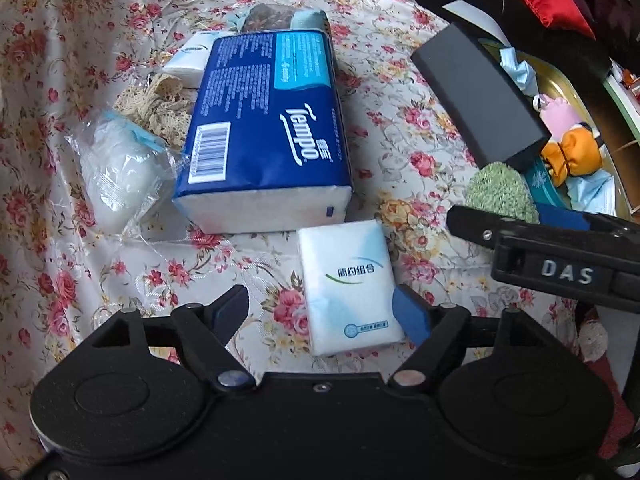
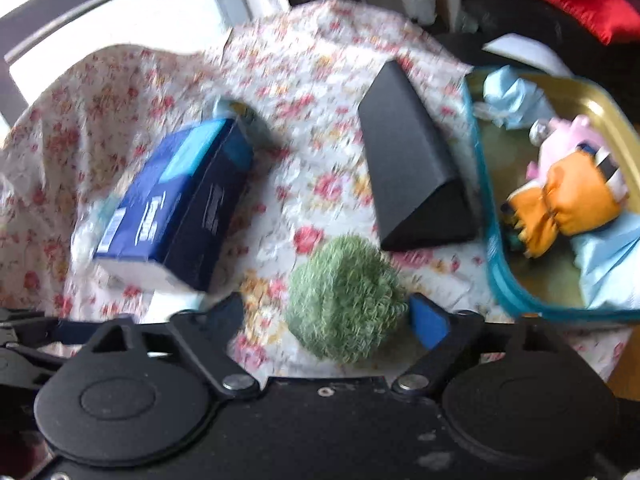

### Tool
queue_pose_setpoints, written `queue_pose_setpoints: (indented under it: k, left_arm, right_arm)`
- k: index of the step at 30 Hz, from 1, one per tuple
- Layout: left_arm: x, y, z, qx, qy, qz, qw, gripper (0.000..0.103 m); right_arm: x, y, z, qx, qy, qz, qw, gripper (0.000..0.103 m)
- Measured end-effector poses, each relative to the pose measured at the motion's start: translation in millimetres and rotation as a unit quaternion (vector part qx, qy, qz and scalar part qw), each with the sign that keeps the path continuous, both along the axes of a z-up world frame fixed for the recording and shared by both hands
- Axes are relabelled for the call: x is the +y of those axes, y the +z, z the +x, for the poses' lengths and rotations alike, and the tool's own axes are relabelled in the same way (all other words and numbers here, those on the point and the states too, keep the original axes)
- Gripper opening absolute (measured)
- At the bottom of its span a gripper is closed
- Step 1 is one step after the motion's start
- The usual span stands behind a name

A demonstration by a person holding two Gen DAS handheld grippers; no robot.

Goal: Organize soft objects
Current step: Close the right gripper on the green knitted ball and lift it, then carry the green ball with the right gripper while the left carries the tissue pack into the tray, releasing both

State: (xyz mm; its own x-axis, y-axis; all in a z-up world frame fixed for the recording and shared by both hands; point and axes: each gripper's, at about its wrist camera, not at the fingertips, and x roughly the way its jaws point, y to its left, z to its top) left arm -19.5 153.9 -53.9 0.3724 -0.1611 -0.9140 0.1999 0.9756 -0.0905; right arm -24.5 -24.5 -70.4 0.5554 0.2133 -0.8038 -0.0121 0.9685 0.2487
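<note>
In the lower centre of the frame, the small white plastic-wrapped tissue pack [image 1: 350, 290] lies lengthwise between the fingers of the spread left gripper [image 1: 322, 316], while the spread right gripper [image 2: 332, 316] frames the fuzzy green ball [image 2: 344, 296].

Floral tablecloth [image 1: 60, 80]; perhaps a window [image 2: 120, 20]

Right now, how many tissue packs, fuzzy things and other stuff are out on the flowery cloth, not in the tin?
Tissue packs: 3 (big blue pack, small white pack, another white one behind)
Fuzzy green ball: 1
Black box: 1
Clear plastic bag: 1
Lace piece: 1
Total: 7
</note>
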Motion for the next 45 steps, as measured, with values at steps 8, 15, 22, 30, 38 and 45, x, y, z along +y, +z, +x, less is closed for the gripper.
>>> queue_pose_setpoints:
  k: [8,15,22,30,38,45]
  left_arm:
    - [-13.6,-5.3,-3.3,-0.002,-0.021,0.008,0.9997,0.078]
    - [-24.2,-12.8,2.4,-0.009,-0.027,0.021,0.9994,0.085]
    - [-27.7,-17.6,3.2,0.001,-0.033,0.015,0.9993,0.050]
    - [-31.0,9.0,1.9,-0.001,-0.037,-0.015,0.9992,0.050]
    - [-63.3,65.5,26.3,-0.061,-0.071,-0.041,0.9947,0.050]
    - [-114.0,94.4,55.7,-0.093,-0.102,-0.074,0.9876,0.050]
  right_arm:
    - [-2.7,-1.1,-3.6,0.002,0.002,0.012,1.000,0.059]
    - [-4.3,7.8,-12.0,-0.025,0.007,0.021,0.999,0.059]
    - [-11.6,20.0,-19.2,-0.057,0.002,0.046,0.997,0.059]
    - [-38.0,48.0,-27.7,-0.123,-0.045,0.063,0.989,0.059]
    - [-117.2,73.5,-30.2,-0.188,-0.202,0.031,0.961,0.059]
    - [-181.3,69.1,-29.5,-0.190,-0.335,-0.080,0.919,0.059]
